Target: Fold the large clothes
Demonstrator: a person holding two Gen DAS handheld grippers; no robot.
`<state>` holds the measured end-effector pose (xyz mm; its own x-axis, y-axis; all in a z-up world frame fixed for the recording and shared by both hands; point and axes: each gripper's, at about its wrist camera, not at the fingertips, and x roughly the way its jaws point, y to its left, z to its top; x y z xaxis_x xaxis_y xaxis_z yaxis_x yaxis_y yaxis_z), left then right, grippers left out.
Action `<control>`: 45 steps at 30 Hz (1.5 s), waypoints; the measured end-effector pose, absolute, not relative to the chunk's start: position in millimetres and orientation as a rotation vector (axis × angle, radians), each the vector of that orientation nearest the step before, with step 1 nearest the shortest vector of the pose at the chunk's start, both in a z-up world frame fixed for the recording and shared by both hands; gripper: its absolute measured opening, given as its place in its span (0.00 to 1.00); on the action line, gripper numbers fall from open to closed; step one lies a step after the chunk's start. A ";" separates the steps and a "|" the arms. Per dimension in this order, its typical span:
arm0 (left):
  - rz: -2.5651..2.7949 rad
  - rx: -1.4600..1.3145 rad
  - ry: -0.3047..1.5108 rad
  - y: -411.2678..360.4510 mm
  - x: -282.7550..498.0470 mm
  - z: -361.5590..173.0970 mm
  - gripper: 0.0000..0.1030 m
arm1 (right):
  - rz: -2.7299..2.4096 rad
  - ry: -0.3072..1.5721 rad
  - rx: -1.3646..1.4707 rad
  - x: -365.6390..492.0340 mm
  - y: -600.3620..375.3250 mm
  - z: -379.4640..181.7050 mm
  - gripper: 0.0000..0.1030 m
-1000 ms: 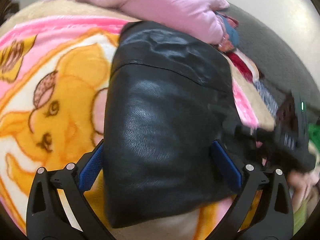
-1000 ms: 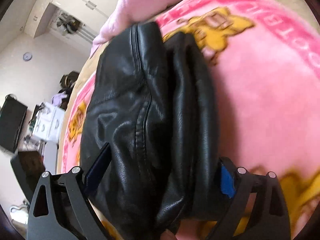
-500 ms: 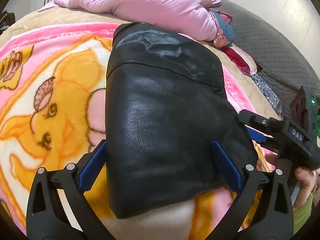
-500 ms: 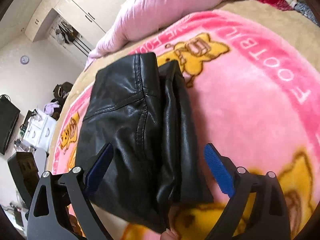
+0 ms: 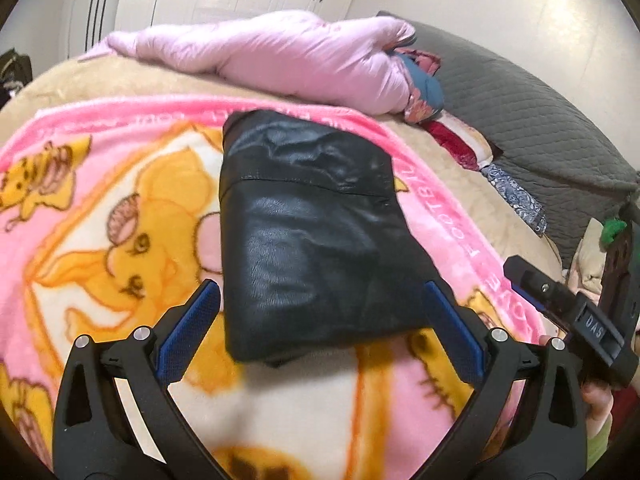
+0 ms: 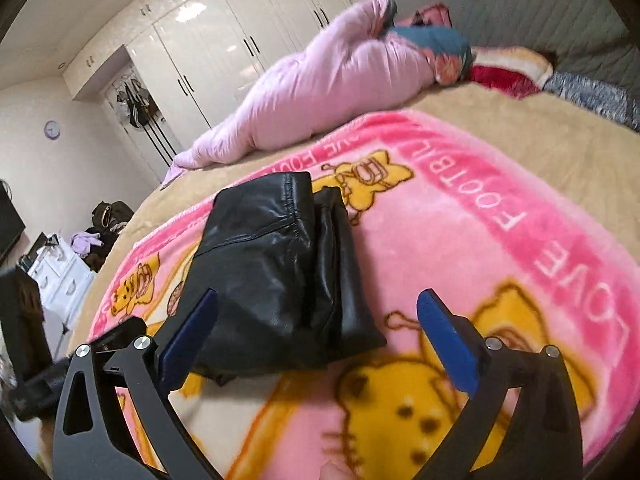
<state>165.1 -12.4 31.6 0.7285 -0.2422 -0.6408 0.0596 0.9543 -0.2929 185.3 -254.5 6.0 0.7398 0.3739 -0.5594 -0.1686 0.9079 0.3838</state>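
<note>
A black leather garment lies folded into a compact rectangle on the pink cartoon blanket. In the right wrist view the garment shows its stacked folded edges. My left gripper is open and empty, hovering just short of the garment's near edge. My right gripper is open and empty, above the blanket at the garment's right near corner. The right gripper also shows at the right edge of the left wrist view.
A pink padded coat lies along the far side of the bed, with bundled clothes beside it. A grey quilted headboard is at the right. White wardrobes and a cluttered white dresser stand beyond the bed.
Both grippers have let go of the folded garment and pulled back and up from it. The garment stays folded on the blanket.
</note>
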 end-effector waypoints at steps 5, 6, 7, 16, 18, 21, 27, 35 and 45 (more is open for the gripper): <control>-0.175 -0.237 0.711 -11.9 131.5 38.1 0.92 | 0.290 0.636 0.250 150.0 -250.3 7.1 0.96; -0.174 -0.236 0.703 -10.3 122.3 38.3 0.92 | 0.281 0.628 0.235 142.3 -248.8 7.4 0.96; -0.173 -0.236 0.698 -9.3 115.8 38.5 0.92 | 0.280 0.617 0.221 134.9 -247.6 7.2 0.96; -0.169 -0.235 0.668 -1.6 63.4 26.1 0.92 | 0.274 0.618 0.161 93.4 -236.1 -1.2 0.96; -0.161 -0.232 0.661 -0.6 56.1 23.9 0.92 | 0.277 0.618 0.134 84.2 -231.0 -3.6 0.96; -0.152 -0.218 0.664 0.7 46.8 21.0 0.92 | 0.281 0.622 0.110 73.1 -227.7 -8.6 0.96; -0.126 -0.212 0.663 4.1 34.2 14.7 0.92 | 0.260 0.608 0.076 63.2 -225.4 -15.9 0.96; -0.080 -0.200 0.669 5.7 31.7 15.9 0.92 | 0.259 0.608 0.059 60.2 -222.1 -17.0 0.96; -0.057 -0.164 0.659 2.7 28.4 17.8 0.92 | 0.275 0.639 0.052 62.0 -218.2 -20.7 0.96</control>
<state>28.4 2.7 17.8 0.7896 -0.1046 -0.6046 0.0008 0.9855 -0.1694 62.0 -218.2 -20.7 0.7675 0.2688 -0.5820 -0.2371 0.9625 0.1318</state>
